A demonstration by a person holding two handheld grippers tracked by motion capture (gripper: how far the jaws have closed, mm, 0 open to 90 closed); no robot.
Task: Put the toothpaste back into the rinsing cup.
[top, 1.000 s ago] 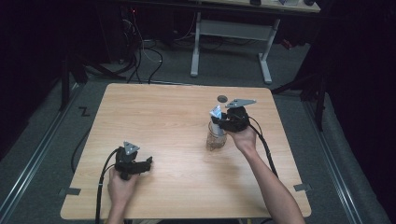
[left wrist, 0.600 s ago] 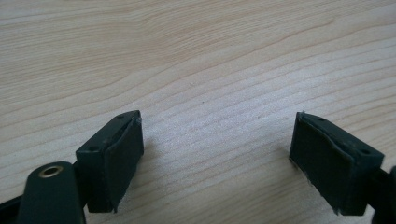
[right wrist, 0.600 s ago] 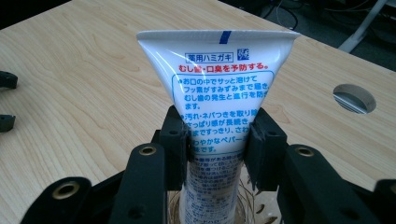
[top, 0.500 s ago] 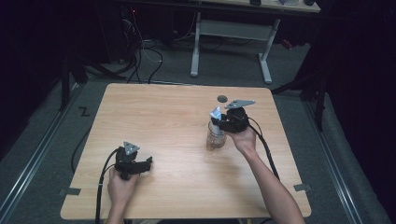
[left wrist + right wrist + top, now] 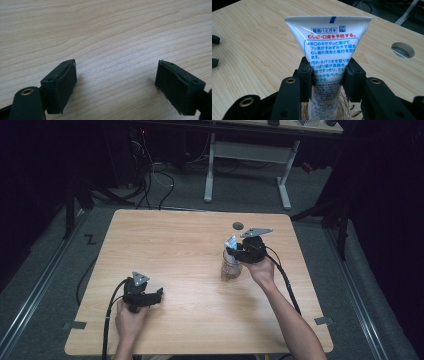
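Toothpaste is the thing in hand here: a white tube (image 5: 329, 47) stands upright with its flat crimped end on top, and its lower part is already inside a clear glass (image 5: 231, 268). Taking this glass as the landmark, the near side comes first. The left gripper (image 5: 117, 85) rests low over the bare wood near the front edge of the table (image 5: 165, 235), well apart from the glass and to its left; its jaws stand wide apart and nothing is between them. The person's left hand (image 5: 130, 317) holds it at the table edge. At the glass itself, the right gripper (image 5: 329, 75) is clamped on the tube, one pad on each side of the printed middle part, just above the rim of the glass; the right hand (image 5: 260, 270) is just beside the glass, on its right. Beyond the glass, toward the far edge, there is a small round hole (image 5: 238, 225) in the tabletop, near but not touching anything. I judge that placing the tube in the glass is almost done: the tube is in and upright. What is left, it seems, is to let go of the tube and draw the right gripper away without tipping the glass.
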